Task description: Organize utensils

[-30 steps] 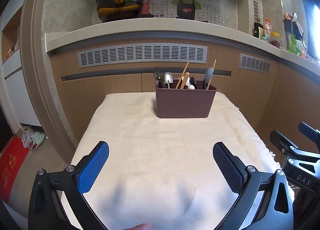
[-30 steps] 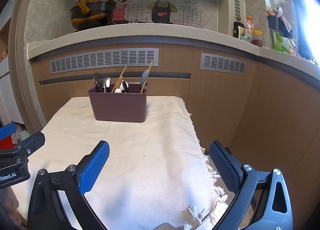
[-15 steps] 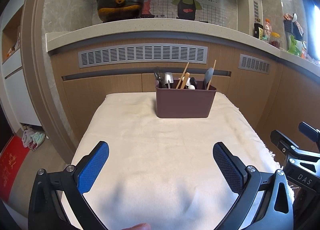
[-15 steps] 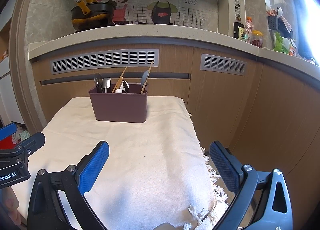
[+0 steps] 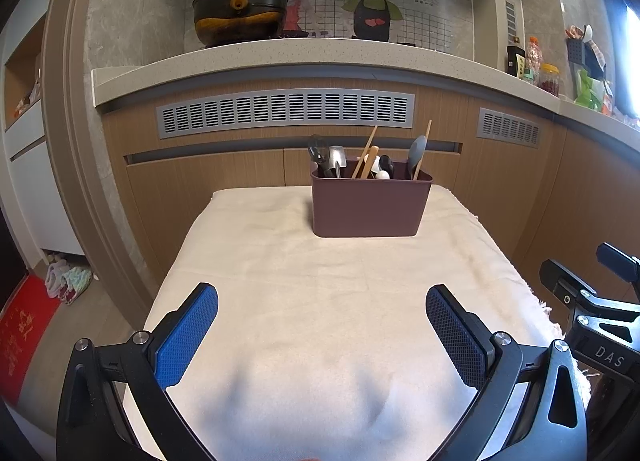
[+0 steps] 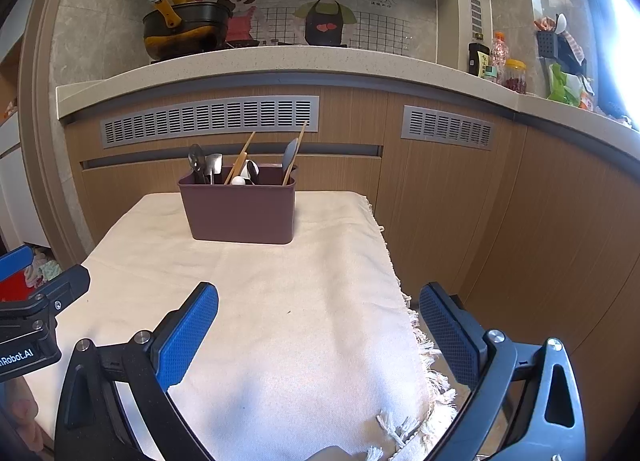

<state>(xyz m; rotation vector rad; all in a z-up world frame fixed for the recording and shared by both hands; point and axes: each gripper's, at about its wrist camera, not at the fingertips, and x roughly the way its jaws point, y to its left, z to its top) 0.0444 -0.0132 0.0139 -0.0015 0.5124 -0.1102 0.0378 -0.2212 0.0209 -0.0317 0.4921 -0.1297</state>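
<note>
A maroon utensil holder (image 5: 370, 207) stands upright at the far end of the cloth-covered table (image 5: 320, 301); it also shows in the right wrist view (image 6: 240, 211). Several utensils stand in it: metal spoons (image 5: 328, 159), wooden chopsticks (image 5: 366, 155), a grey spatula (image 5: 416, 149). My left gripper (image 5: 322, 323) is open and empty over the near part of the cloth. My right gripper (image 6: 318, 325) is open and empty over the cloth's near right edge, and shows at the right of the left wrist view (image 5: 592, 301).
A kitchen counter (image 5: 300, 57) with a black pot (image 5: 240, 17) runs behind the table. Bottles and jars (image 6: 496, 65) stand on the counter at right. Wooden cabinet fronts (image 6: 520, 201) close in behind and to the right. The cloth's fringed edge (image 6: 412, 321) hangs at right.
</note>
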